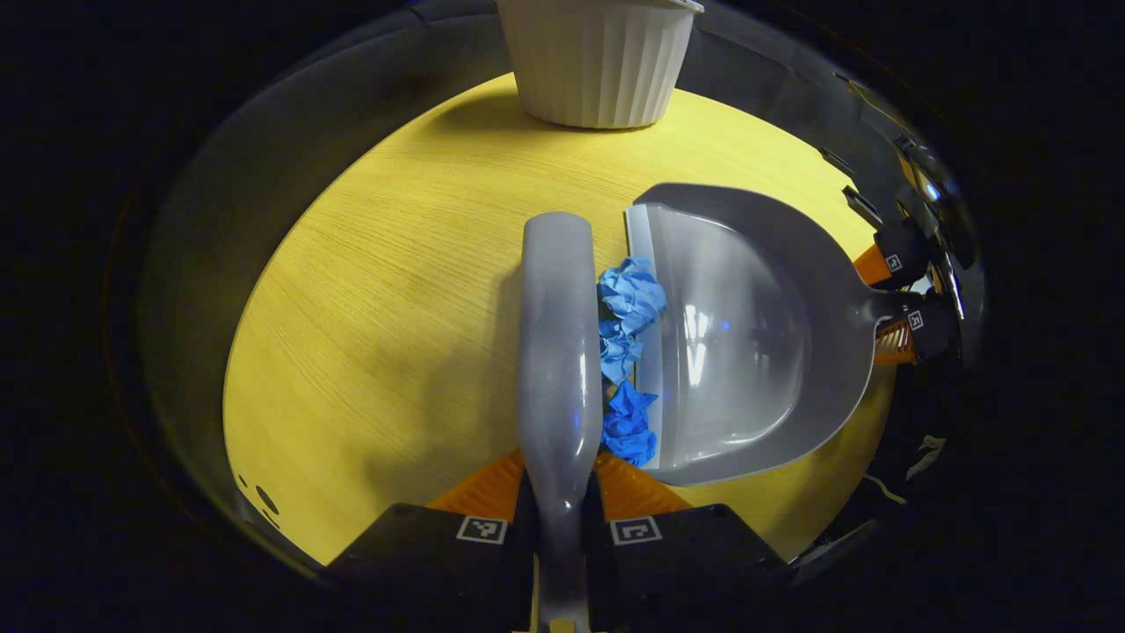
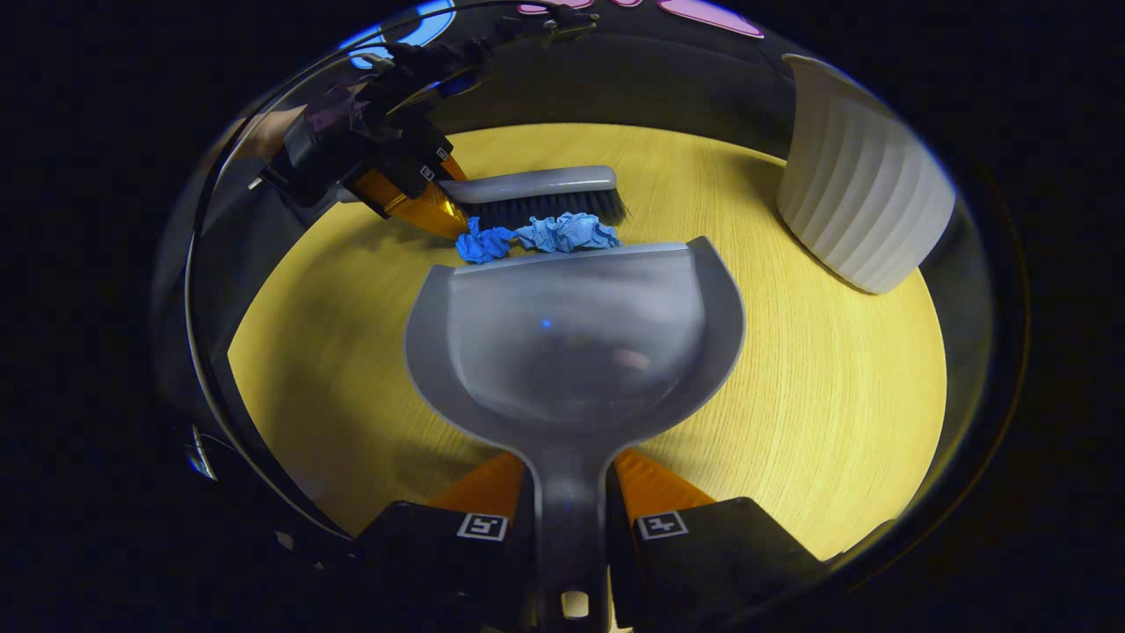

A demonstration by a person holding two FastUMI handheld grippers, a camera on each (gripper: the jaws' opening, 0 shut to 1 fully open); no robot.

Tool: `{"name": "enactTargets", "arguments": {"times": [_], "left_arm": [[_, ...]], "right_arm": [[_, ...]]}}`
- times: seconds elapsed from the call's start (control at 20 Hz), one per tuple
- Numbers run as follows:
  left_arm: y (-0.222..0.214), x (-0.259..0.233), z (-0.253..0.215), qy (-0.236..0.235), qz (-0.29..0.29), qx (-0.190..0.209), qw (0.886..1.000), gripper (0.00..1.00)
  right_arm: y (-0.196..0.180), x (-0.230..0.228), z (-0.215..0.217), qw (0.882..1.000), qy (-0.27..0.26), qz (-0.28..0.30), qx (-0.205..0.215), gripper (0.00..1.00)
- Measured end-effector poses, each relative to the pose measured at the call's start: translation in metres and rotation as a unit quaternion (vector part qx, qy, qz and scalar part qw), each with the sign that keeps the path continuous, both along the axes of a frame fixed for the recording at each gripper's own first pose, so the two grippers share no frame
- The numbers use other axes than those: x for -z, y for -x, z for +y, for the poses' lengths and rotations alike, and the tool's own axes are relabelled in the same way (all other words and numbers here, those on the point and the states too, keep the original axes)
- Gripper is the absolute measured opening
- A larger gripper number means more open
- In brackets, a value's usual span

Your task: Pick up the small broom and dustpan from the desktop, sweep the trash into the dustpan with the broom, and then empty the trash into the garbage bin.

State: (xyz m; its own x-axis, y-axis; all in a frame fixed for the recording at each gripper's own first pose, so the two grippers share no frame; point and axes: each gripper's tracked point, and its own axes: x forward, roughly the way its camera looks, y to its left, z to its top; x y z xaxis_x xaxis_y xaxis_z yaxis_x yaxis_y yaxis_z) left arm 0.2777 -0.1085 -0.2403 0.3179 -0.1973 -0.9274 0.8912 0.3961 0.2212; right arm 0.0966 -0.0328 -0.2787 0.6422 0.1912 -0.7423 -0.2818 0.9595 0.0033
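With the left gripper clamping the grey plastic broom and the right gripper clamping the grey plastic dustpan by its handle, push the crumpled blue paper scraps (already at the lip) straight in, lip flat on the yellow wooden desk.

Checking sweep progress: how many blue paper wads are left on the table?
3, in a row between the broom and the dustpan lip, none inside yet: far wad, middle wad, near wad. The broom may hide more.
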Motion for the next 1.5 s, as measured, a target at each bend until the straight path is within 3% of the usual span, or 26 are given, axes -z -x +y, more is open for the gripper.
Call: {"name": "enactTargets", "arguments": {"times": [0.15,0.25,0.35,0.4,0.45,0.5,0.6,0.65,0.7,0.9,1.05,1.1,1.3,1.5], "left_arm": [[0.006,-0.006,0.001,-0.001,0.017,0.001,1.0,0.31],[0.016,-0.008,-0.003,0.004,0.034,0.003,0.999,0.24],[0.046,-0.006,-0.015,0.012,0.077,0.002,0.997,0.28],[0.054,-0.005,-0.02,0.01,0.079,0.001,0.997,0.26],[0.056,-0.003,-0.025,0.015,0.067,-0.005,0.998,0.31],[0.059,-0.004,-0.029,0.025,0.062,-0.017,0.998,0.25],[0.066,-0.011,-0.03,0.048,0.055,-0.046,0.996,0.28],[0.067,-0.015,-0.026,0.06,0.044,-0.061,0.995,0.25],[0.068,-0.021,-0.024,0.075,0.032,-0.076,0.994,0.31],[0.074,-0.048,-0.004,0.163,-0.033,-0.147,0.975,0.25],[0.084,-0.052,0.035,0.198,-0.065,-0.184,0.961,0.31],[0.086,-0.049,0.054,0.206,-0.07,-0.193,0.957,0.28],[0.097,-0.012,0.124,0.235,-0.076,-0.244,0.938,0.28],[0.109,0.064,0.178,0.248,-0.053,-0.296,0.921,0.28]], "right_arm": [[-0.002,0.0,-0.001,1.0,0.003,-0.004,-0.012,0.31],[-0.004,-0.001,-0.001,1.0,0.003,-0.004,-0.015,0.3],[-0.006,-0.005,-0.002,1.0,0.001,-0.006,-0.019,0.31],[-0.005,-0.006,-0.003,1.0,-0.002,-0.003,-0.018,0.46],[-0.007,-0.006,-0.001,1.0,-0.005,-0.003,-0.016,0.46],[-0.006,-0.005,-0.002,1.0,-0.005,-0.003,-0.015,0.38],[-0.005,-0.006,-0.003,1.0,-0.002,-0.006,-0.014,0.39],[-0.006,-0.007,0.0,1.0,-0.003,-0.008,-0.014,0.39],[-0.006,-0.005,-0.001,1.0,-0.006,-0.011,-0.014,0.39],[-0.006,-0.006,-0.004,1.0,-0.002,-0.02,-0.013,0.38],[-0.007,-0.009,-0.002,1.0,-0.002,-0.025,0.001,0.38],[-0.007,-0.011,-0.003,1.0,0.002,-0.026,0.006,0.39],[-0.005,-0.029,-0.004,0.998,0.046,-0.051,0.0,0.38],[-0.01,-0.024,-0.002,0.998,0.022,-0.059,0.005,0.38]]}}
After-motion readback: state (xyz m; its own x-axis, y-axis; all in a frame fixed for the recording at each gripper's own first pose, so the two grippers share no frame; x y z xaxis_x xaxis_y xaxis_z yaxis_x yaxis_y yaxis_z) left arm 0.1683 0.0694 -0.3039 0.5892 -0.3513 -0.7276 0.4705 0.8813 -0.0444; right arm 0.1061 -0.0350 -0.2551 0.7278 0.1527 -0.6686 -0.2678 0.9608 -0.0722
